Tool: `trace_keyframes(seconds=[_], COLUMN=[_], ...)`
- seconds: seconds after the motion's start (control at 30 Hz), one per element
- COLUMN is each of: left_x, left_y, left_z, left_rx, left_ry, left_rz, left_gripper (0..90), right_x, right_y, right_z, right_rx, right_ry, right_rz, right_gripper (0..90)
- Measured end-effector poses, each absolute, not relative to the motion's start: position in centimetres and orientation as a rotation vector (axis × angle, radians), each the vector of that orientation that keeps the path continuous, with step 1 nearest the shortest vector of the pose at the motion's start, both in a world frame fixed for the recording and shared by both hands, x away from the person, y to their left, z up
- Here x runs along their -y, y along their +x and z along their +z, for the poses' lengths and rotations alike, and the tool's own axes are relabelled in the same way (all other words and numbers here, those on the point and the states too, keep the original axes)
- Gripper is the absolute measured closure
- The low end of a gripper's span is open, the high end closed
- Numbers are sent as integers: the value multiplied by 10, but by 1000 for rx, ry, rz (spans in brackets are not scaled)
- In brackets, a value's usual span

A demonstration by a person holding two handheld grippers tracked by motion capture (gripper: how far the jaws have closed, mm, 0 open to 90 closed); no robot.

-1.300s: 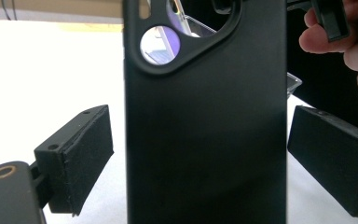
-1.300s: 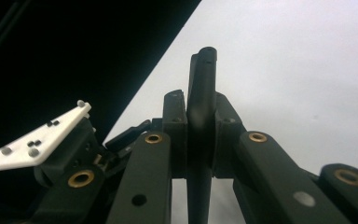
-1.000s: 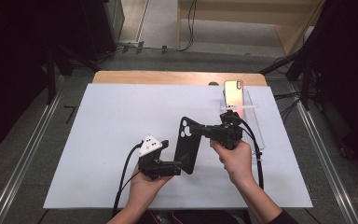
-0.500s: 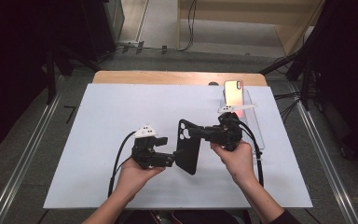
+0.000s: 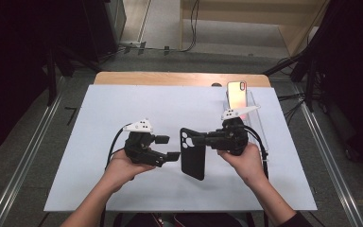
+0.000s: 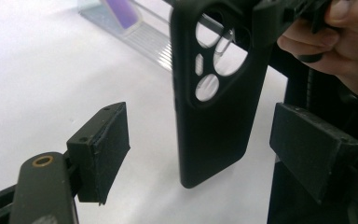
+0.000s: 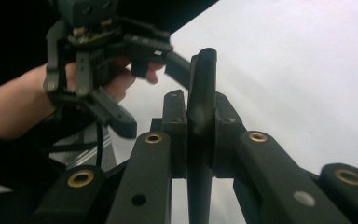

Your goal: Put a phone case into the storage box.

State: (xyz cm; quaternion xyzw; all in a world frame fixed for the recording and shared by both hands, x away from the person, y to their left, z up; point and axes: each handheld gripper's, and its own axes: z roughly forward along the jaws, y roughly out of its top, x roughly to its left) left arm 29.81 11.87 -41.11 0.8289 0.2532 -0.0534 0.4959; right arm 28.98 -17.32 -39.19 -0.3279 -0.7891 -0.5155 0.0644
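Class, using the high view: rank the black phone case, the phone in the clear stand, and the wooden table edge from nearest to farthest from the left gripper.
1. Black phone case, just right of the left gripper, held by the right gripper.
2. Phone, far right, upright in the clear stand.
3. Wooden table edge, along the far side.

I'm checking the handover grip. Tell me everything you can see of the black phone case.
The black phone case looks like matte, rubbery plastic, empty, with a cluster of round camera cutouts near its top. The right gripper clamps its upper end, so it hangs over the white table. The left gripper's fingers flank it without touching.
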Motion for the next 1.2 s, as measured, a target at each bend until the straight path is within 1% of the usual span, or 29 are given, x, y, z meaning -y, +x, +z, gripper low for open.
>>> trace_keyframes(seconds=[0.17, 0.3, 0.53, 0.63, 0.67, 0.7, 0.77, 0.83, 0.93, 1.1, 1.2], left_x=[-120, -119, -116, -115, -115, -115, -115, -115, -114, -114, -114], left_y=[301, 304, 307, 307, 308, 308, 308, 309, 309, 308, 308], left_z=[-407, -405, -403, -401, -401, -401, -400, -400, -401, -401, -401], left_rx=[-534, -492, -417, -396, -390, -380, -376, -366, -352, -317, -300], left_ry=[2019, 2039, 2051, 2061, 2055, 2053, 2047, 2046, 2077, 2063, 2066], left_rz=[-110, -162, -200, -194, -210, -215, -226, -242, -277, -305, -320], left_gripper=[222, 222, 232, 259, 265, 298, 327, 375, 504, 656, 706], right_x=[175, 177, 173, 169, 168, 166, 165, 165, 164, 163, 164], right_y=[287, 286, 284, 283, 283, 282, 282, 282, 282, 282, 284], right_z=[-392, -391, -393, -394, -394, -394, -395, -396, -397, -398, -400], right_rx=[2406, 2408, 2429, 2439, 2444, 2447, 2453, 2448, 2440, 2435, 2423], right_ry=[-884, -830, -707, -661, -648, -640, -620, -607, -596, -576, -576], right_rz=[-1548, -1549, -1530, -1521, -1512, -1510, -1500, -1502, -1503, -1486, -1486], right_gripper=[776, 776, 776, 776, 776, 776, 775, 776, 776, 776, 774])
